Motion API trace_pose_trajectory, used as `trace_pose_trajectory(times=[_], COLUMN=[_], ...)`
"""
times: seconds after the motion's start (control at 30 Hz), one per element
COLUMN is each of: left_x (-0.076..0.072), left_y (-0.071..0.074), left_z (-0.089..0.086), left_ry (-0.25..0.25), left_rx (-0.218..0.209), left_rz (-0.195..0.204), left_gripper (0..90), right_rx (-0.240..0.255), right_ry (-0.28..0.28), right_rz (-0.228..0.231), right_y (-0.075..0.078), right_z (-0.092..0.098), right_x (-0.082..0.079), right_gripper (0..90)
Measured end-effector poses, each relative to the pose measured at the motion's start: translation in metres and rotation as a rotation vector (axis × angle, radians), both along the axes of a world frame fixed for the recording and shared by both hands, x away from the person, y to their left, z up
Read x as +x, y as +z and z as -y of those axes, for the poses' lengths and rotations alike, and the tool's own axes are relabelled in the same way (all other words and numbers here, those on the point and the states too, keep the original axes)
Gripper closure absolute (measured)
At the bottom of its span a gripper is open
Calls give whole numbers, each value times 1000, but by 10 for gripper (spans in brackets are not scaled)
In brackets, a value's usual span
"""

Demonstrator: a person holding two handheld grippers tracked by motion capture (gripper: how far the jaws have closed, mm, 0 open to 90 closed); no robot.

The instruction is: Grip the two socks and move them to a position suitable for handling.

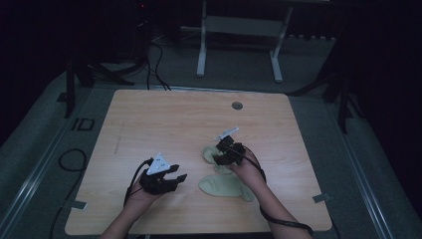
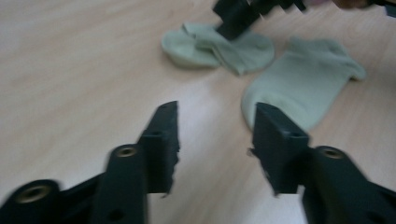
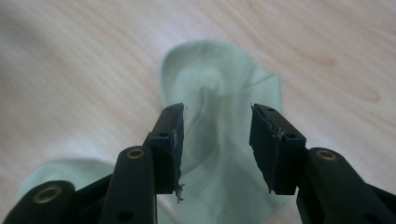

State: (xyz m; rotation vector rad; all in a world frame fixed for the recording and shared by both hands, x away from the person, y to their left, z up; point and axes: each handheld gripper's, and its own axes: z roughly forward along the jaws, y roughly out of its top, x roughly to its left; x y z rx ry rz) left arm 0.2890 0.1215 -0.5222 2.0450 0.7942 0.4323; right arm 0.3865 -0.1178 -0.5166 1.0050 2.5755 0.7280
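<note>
- Work in hand: two pale green socks on a wooden table [image 1: 149,114], being handled with two hand-held grippers.
- Folded sock [image 1: 209,153]: lies bunched, farther from the person. In the right gripper view this folded sock [image 3: 219,93] runs away from the camera, its long axis roughly in line with the jaws.
- Flat sock [image 1: 226,186]: lies spread out nearer the table's front edge, just beside the folded one, with its long axis across the high view. In the left gripper view it [image 2: 303,84] sits ahead and to the right of the jaws.
- Right gripper [image 1: 224,155]: directly over the folded sock. In its own view the right gripper [image 3: 215,140] has jaws partly open, with sock fabric seen between them but neither pad pressing on it; nothing is held.
- Left gripper [image 1: 174,178]: well to the left of both socks, over bare wood. In its own view the left gripper [image 2: 215,140] stands partly open and empty.
- Deciding relation: the right hand is the nearer to both socks; the left must travel rightward to reach the flat sock's near end.
- Judgement: the folded sock appears set down; the flat sock is probably next.
</note>
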Motion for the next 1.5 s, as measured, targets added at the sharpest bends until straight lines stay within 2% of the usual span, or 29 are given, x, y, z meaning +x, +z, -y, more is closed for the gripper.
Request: trace_pose_trajectory(times=[0.03, 0.13, 0.17, 0.2, 0.23, 0.27, 0.3, 0.37, 0.43, 0.5, 0.6, 0.63, 0.67, 0.77, 0.8, 0.83, 0.97, 1.03, 1.07, 1.17, 1.2, 1.23, 1.27, 1.3, 1.43, 1.47, 1.5], left_x=[4, 18, 18, 29, 33, 38, 49, 54, 68, 73, 86, 86, 90, 91, 95, 96, 95, 95, 95, 94, 94, 94, 94, 95, 94, 94, 94], left_y=[3, 10, 10, 14, 15, 16, 14, 11, -1, -5, -22, -22, -29, -31, -36, -38, -40, -41, -41, -42, -41, -41, -41, -41, -41, -41, -41], left_z=[6, 22, 22, 34, 39, 45, 55, 61, 76, 79, 82, 82, 80, 78, 74, 73, 71, 70, 70, 70, 70, 70, 70, 70, 70, 71, 71], left_ry=[-7, -21, -21, -33, -34, -36, -33, -36, -39, -34, -4, -4, 3, 3, 23, 22, 25, 25, 24, 21, 14, 12, 12, 9, 10, 10, 10], left_rx=[9, 42, 42, 44, 54, 67, 54, 66, 112, 128, 192, 192, 231, 236, 245, 247, 240, 231, 233, 240, 246, 239, 239, 242, 250, 253, 253], left_rz=[7, 23, 23, 16, 23, 32, 11, 5, -16, -25, -44, -44, -50, -61, -69, -78, -66, -58, -54, -41, -38, -41, -41, -42, -36, -33, -33], left_gripper=[663, 747, 763, 763, 834, 862, 877, 891, 891, 891, 892, 892, 892, 891, 891, 891, 891, 891, 891, 892, 892, 892, 892, 892, 892, 892, 892], right_rx=[5, 22, 22, 27, 29, 26, 11, 19, 28, 25, 8, 8, 4, 3, 3, 8, 19, 21, 23, 18, 30, 74, 74, 104, 120, 126, 126], right_ry=[-5, -17, -17, -19, -28, -33, -34, -44, -52, -52, -44, -44, -46, -46, -45, -45, -47, -40, -39, -47, -50, -71, -71, -76, -100, -124, -124], right_rz=[-7, -9, -9, -10, -7, -3, 5, 9, 7, 11, 5, 5, 2, 2, 1, -4, -18, -32, -39, -20, -22, -24, -24, -17, 5, 8, 8], right_y=[-1, -3, -3, -5, -12, -16, -19, -23, -25, -27, -28, -28, -28, -28, -28, -29, -29, -28, -28, -25, -24, -14, -14, -6, 5, 10, 10], right_z=[1, 2, 2, 2, 1, 0, 0, 0, 0, 0, -2, -2, -3, -4, -4, -4, -4, -5, -5, -5, -3, 4, 4, 12, 25, 35, 35], right_x=[-6, -11, -11, -12, -15, -16, -17, -17, -17, -16, -16, -16, -16, -16, -16, -16, -15, -15, -15, -15, -15, -14, -14, -13, -9, -4, -4], right_gripper=[566, 566, 566, 566, 566, 566, 564, 562, 561, 560, 561, 561, 568, 574, 583, 600, 661, 795, 818, 836, 838, 840, 840, 840, 840, 840, 840])
